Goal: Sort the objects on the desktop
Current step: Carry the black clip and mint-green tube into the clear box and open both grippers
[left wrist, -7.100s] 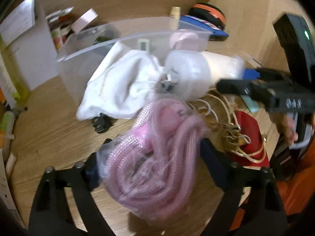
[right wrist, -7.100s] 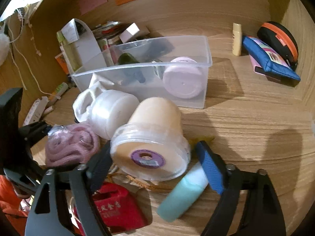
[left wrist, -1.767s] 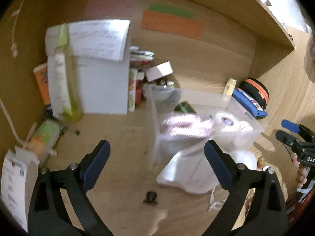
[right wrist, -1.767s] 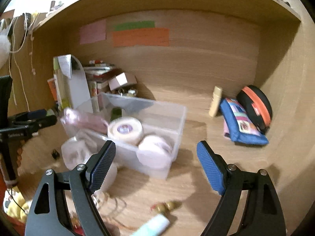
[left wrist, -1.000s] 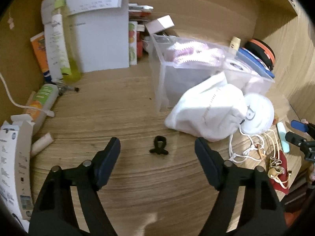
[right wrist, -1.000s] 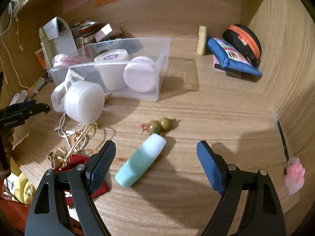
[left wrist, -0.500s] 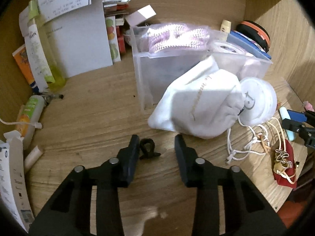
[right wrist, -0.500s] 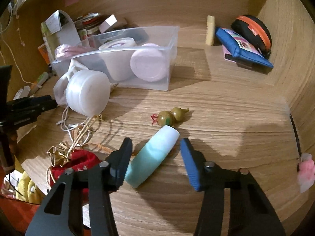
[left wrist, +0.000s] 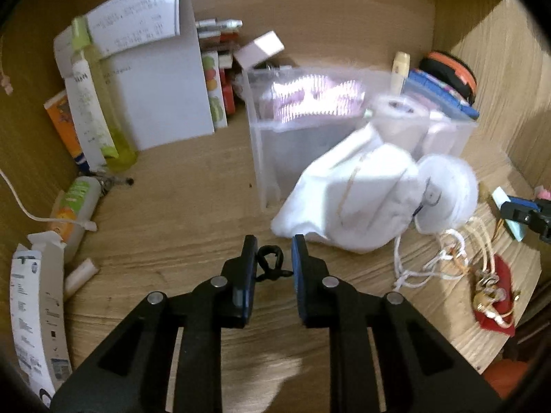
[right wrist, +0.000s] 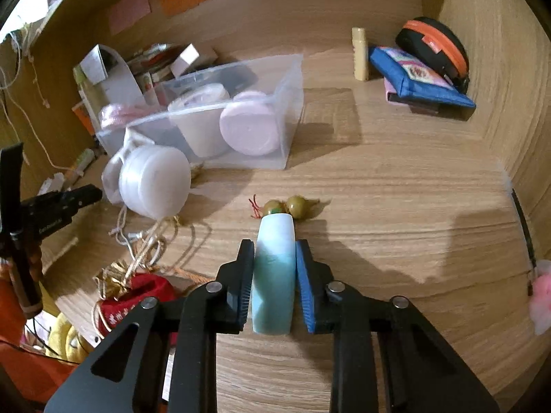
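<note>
My left gripper (left wrist: 273, 268) is shut on a small black clip (left wrist: 270, 264) at desk level. My right gripper (right wrist: 274, 275) is shut on a teal-and-white tube (right wrist: 274, 272) lying on the desk, its far end touching two small gourd beads (right wrist: 287, 206). The clear plastic bin (right wrist: 241, 117) holds a pink cable bundle (left wrist: 316, 98), a cream tub (right wrist: 199, 117) and a pink round case (right wrist: 249, 127). A white pouch (left wrist: 351, 203) and a white round case (left wrist: 446, 192) lie against the bin's front.
A white cord tangle (left wrist: 430, 261) and a red charm bag (left wrist: 496, 306) lie right of the pouch. A white box (left wrist: 155, 79), bottles and tubes (left wrist: 74, 206) stand at the left. A blue pouch (right wrist: 418, 79), black-orange case (right wrist: 434, 48) and lip balm (right wrist: 360, 53) sit at the back right.
Both grippers have closed: the left on the black clip, the right on the teal tube. Earlier the pink cable bundle and the cream tub went into the bin.
</note>
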`<state>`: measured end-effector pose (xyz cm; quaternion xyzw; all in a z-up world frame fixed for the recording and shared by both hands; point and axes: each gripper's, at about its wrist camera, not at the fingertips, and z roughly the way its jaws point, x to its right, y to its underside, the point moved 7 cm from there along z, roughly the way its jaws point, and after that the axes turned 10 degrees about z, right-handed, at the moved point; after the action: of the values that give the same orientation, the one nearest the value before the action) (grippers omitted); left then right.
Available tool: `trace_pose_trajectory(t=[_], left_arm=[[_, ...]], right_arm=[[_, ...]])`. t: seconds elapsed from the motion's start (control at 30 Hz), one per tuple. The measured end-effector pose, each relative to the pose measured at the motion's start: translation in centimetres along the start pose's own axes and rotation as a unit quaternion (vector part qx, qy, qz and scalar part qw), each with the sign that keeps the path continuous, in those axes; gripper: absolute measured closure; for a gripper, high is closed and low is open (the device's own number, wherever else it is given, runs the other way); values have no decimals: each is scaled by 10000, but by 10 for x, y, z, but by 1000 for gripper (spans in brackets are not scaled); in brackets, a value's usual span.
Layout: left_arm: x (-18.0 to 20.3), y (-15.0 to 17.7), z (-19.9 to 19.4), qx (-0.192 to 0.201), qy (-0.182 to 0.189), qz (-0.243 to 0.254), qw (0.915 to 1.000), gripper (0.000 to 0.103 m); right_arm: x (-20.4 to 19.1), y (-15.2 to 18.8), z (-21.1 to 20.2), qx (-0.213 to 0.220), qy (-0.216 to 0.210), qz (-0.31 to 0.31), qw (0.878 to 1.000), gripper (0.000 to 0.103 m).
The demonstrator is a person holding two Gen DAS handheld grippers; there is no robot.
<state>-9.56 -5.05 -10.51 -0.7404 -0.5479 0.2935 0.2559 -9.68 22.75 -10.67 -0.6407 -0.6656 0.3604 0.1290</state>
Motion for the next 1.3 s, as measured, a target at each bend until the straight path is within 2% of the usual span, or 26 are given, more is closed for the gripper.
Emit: trace_pose_trajectory(t=[0.47,0.7,0.9,1.1,1.3], left_arm=[[-11,-49,-24,809,18,-333,9962,84],[-14,-72,-33,1169,53,-480,9920,84],[-10,-99,-34,1415,97,-365,9892,84],[-1,-124,-24,1480,314,-285,9881,84],[19,-137,5,1248,741,-217,9892,84]], right_arm=[[-10,-45,-35,746,-119,-183,9970,81],[-15,-72,-36,989,-269,-211,9945,81],[-25,-95,-25,1101,-500,-259,9923,81],[-38,-118,-7,1074,-748,-397,9906,81],[-45,-130,18,874,-813,-512,9915,81]])
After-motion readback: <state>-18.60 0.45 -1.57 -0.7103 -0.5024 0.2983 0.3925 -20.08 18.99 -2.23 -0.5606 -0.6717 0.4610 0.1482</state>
